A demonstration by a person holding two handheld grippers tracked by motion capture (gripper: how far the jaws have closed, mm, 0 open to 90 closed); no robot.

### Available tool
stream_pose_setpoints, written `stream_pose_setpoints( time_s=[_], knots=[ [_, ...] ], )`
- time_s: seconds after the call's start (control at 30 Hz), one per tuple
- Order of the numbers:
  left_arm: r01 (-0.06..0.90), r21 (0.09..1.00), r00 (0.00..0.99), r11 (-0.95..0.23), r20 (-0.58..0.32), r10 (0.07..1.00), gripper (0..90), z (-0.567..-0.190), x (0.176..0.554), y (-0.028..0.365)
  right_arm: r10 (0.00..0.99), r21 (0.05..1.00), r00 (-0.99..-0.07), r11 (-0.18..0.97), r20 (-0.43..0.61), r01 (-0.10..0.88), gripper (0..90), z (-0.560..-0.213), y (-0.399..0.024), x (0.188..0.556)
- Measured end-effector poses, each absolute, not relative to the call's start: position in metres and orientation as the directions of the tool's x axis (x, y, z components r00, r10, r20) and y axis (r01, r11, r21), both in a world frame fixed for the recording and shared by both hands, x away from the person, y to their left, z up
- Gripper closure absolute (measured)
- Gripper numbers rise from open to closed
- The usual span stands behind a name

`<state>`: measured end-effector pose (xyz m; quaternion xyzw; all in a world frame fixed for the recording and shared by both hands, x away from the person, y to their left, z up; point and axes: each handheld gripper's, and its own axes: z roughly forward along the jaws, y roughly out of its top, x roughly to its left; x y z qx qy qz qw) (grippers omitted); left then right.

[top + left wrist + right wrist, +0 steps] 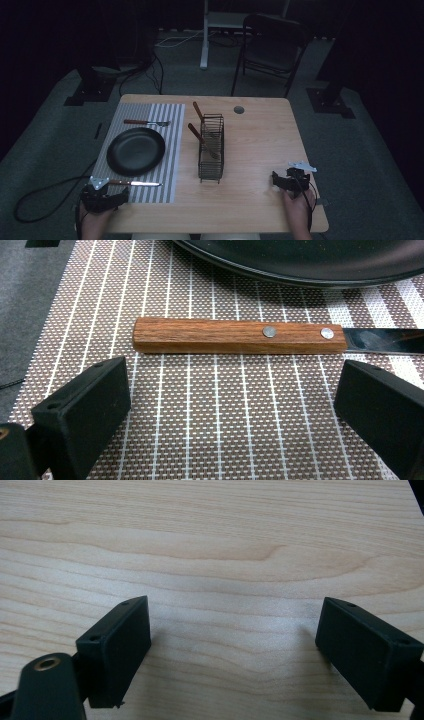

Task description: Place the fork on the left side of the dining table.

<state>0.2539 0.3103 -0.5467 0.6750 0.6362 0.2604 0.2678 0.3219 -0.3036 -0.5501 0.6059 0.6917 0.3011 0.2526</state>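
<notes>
Left tool [111, 194]: at the near left corner of the worktop [260, 145], held in a hand [92, 220]; released, jaws spread wide over the placemat, nothing between them.
Knife [134, 183]: flat on the near edge of the striped placemat [172, 145], just ahead of the left tool; wooden handle [240, 335] with two metal rivets lies crosswise beyond the jaw tips, apart from both, blade running off toward the right.
Plate [135, 150]: black, round, on the placemat, just beyond the knife; rim close behind the handle in the left gripper view.
Fork [146, 122]: wooden-handled, flat on the far part of the placemat, beyond the plate, tines toward the right.
Wire caddy [211, 148]: dark, upright, mid-worktop, just right of the placemat; two wooden-handled utensils [202, 139] leaning inside, handles tilted up to the left.
Cable hole [239, 109]: round, near the far edge of the worktop.
Right tool [278, 181]: near the front right corner, held in a hand [298, 210]; released, jaws wide apart over bare wood, grasping nothing, well apart from the caddy.
Chair [272, 47]: dark, on the floor beyond the worktop.
</notes>
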Motion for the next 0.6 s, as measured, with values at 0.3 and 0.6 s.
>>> stream_pose_setpoints(
  time_s=[0.3,0.6],
  knots=[
    [0.72,0.692,0.064,-0.053,0.01,0.998,1.7,-0.5466,0.2521,0.311,0.99,0.723,-0.138,0.085,0.015,0.686,14.1,-0.5501,-0.3036,0.3219],
    [0.72,0.692,0.064,-0.054,0.011,0.998,1.8,-0.5466,0.2522,0.311,0.99,0.723,-0.138,0.085,0.015,0.686,14.1,-0.5501,-0.3035,0.322]
  ],
)
